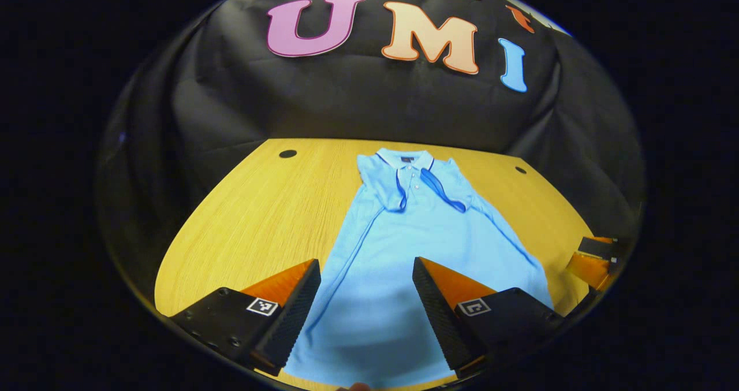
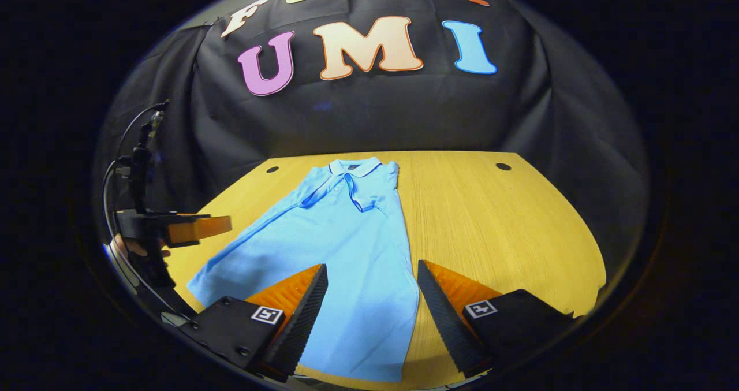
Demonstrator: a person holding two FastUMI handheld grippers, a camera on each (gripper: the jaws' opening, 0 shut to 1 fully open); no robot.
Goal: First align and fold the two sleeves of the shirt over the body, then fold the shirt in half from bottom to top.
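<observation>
Sky-blue cotton, a short-sleeved polo shirt [image 1: 427, 246] with dark piping at collar and cuffs, lies flat along the yellow wood-grain table [image 1: 260, 206] in the left gripper view, collar toward the black cloth wall and hem nearest the camera. Both sleeves [image 1: 444, 189] lie folded inward across the chest just below the collar, so the body reads as one long narrow panel that has yet to be doubled over. The left gripper [image 1: 366, 307] hangs above the hem end with its fingers spread wide and nothing between them, the near left edge of the shirt running under the gap. At the right margin the other gripper shows, too small to judge. In the right gripper view the same shirt [image 2: 346, 252] runs from the hem at the bottom up to the collar, its right edge straight and its left edge slanting outward. The right gripper [image 2: 372, 316] hovers over the right hem corner, fingers likewise parted and empty, while the left gripper [image 2: 190, 229] appears at the left, held in a hand. I judge the sleeve step looks done and the bottom-to-top fold is the one in hand; the next move calls for each gripper to pinch its own hem corner and carry both together up toward the collar
</observation>
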